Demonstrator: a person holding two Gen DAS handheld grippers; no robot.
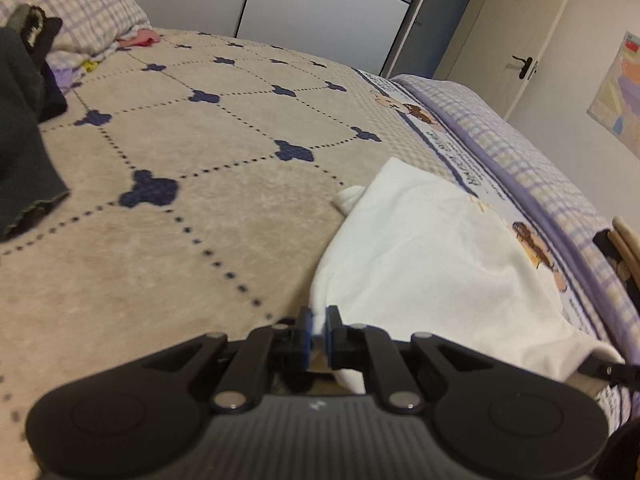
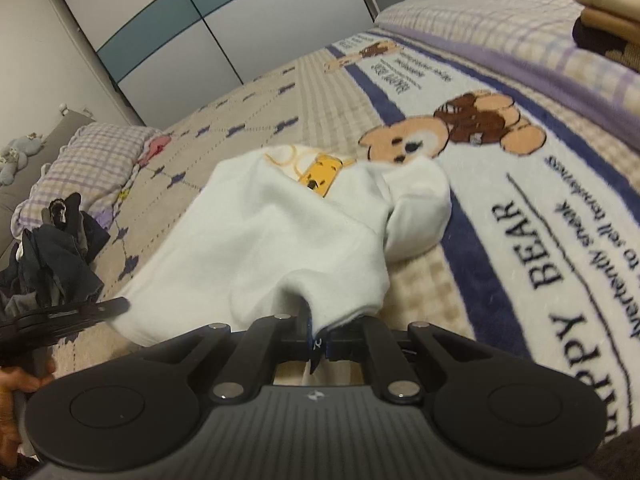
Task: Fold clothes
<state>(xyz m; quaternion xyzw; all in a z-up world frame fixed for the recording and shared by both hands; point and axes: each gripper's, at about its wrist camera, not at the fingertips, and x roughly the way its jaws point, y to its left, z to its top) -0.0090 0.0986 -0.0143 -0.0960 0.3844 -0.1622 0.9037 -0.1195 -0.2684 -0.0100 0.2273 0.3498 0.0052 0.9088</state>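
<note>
Bedroom setup: beige blanket (image 1: 192, 264) with navy clover shapes covers the bed, wardrobe (image 1: 320, 4) behind it. Left gripper (image 1: 319, 330) is clamped on the near edge of a white shirt (image 1: 432, 248), blue pads pinching the fabric. Right gripper (image 2: 318, 334) is likewise closed on the shirt's (image 2: 260, 240) hem, cloth bunched between its jaws. Shirt is draped across the blanket, a yellow print (image 2: 320, 178) peeking out of its folds, right next to the bear blanket (image 2: 500, 216). Farther off, a dark clothes pile (image 2: 60, 260) and a plaid pillow (image 2: 92, 160). No containers anywhere that I can see.
</note>
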